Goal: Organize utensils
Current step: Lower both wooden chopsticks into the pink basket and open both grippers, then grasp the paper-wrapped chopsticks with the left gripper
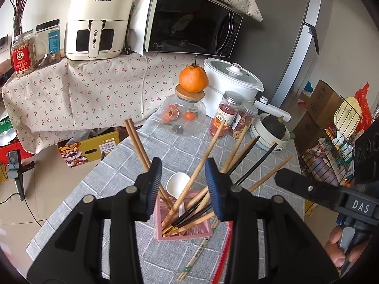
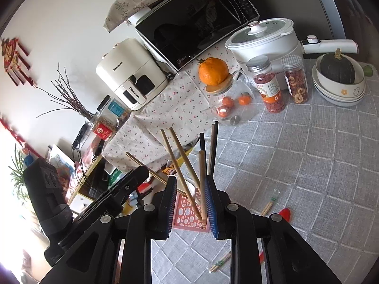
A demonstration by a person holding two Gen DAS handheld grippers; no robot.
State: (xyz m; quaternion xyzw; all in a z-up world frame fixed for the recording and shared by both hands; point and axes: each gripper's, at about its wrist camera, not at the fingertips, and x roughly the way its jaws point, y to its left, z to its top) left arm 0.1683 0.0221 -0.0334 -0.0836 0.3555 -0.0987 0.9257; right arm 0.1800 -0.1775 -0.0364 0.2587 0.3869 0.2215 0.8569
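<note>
A pink utensil holder (image 1: 184, 230) stands on the grey checked tablecloth (image 1: 99, 203). It holds several wooden chopsticks (image 1: 203, 163), black chopsticks (image 1: 255, 163) and a white spoon (image 1: 177, 184). My left gripper (image 1: 183, 189) is open just above the holder, with chopsticks rising between its jaws. In the right wrist view the holder (image 2: 189, 213) lies under my right gripper (image 2: 191, 201), which is open with wooden chopsticks (image 2: 182, 163) between its jaws. A wrapped chopstick pair (image 1: 194, 258) lies on the cloth beside the holder.
A glass jar (image 1: 183, 116) with an orange (image 1: 193, 78) on its lid, two spice jars (image 1: 225, 113), a white pot (image 1: 231, 82) and stacked bowls with a squash (image 2: 338, 80) stand at the back. A microwave (image 1: 189, 21) and air fryer (image 1: 99, 19) sit behind.
</note>
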